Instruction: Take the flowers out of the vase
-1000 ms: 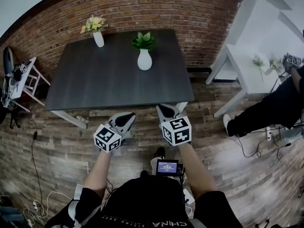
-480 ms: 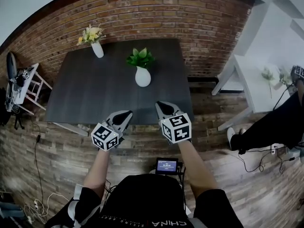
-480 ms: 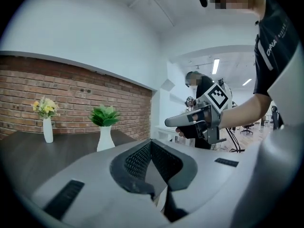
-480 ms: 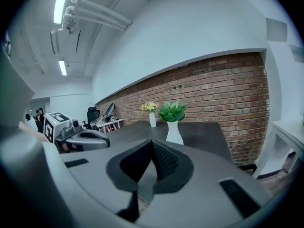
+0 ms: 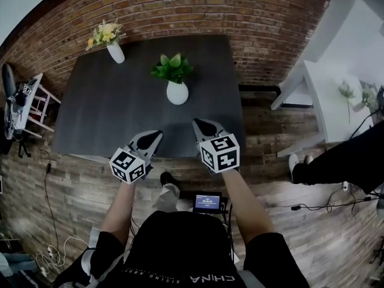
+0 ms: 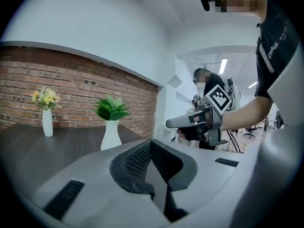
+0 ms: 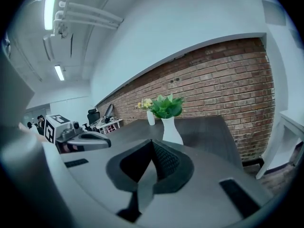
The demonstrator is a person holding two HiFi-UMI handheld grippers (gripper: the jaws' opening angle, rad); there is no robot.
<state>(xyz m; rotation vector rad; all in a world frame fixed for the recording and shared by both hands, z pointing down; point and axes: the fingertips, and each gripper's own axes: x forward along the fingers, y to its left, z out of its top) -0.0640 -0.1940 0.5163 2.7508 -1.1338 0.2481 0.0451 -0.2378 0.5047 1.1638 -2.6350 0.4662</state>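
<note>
**Both grippers shut and empty at the table's near edge**

A brick wall (image 5: pixel 192 11) runs along the far side of the dark table (image 5: pixel 114 113). A wood-plank floor (image 5: pixel 72 191) lies round the table's other three sides. Off the table's right end, well apart from it, stands a white side table (image 5: pixel 336 110). Further out on that side is another person's dark-trousered leg (image 5: pixel 342 161). Off the table's left end stands a white stool (image 5: pixel 30 101) loaded with gear.

The left gripper (image 5: pixel 157 133) and the right gripper (image 5: pixel 196 122) hang side by side over the table's near edge. Both point across the top toward the wall. Each gripper's own view shows its two jaws pressed fully together, with nothing between them. Neither touches the tabletop or anything on it.

A rounded white vase (image 5: pixel 177 92) stands upright in the table's far half, about midway across its width. It holds a bunch of green leaves (image 5: pixel 172 68) and is well apart from both grippers. On the floor just off the table's near edge, between the wearer's forearms, lies a small lit screen (image 5: pixel 207 202).

A small white vase (image 5: pixel 115 53) stands upright at the table's far left corner, close to the wall. The yellow flowers (image 5: pixel 103 32) are still in it, far from both grippers.
</note>
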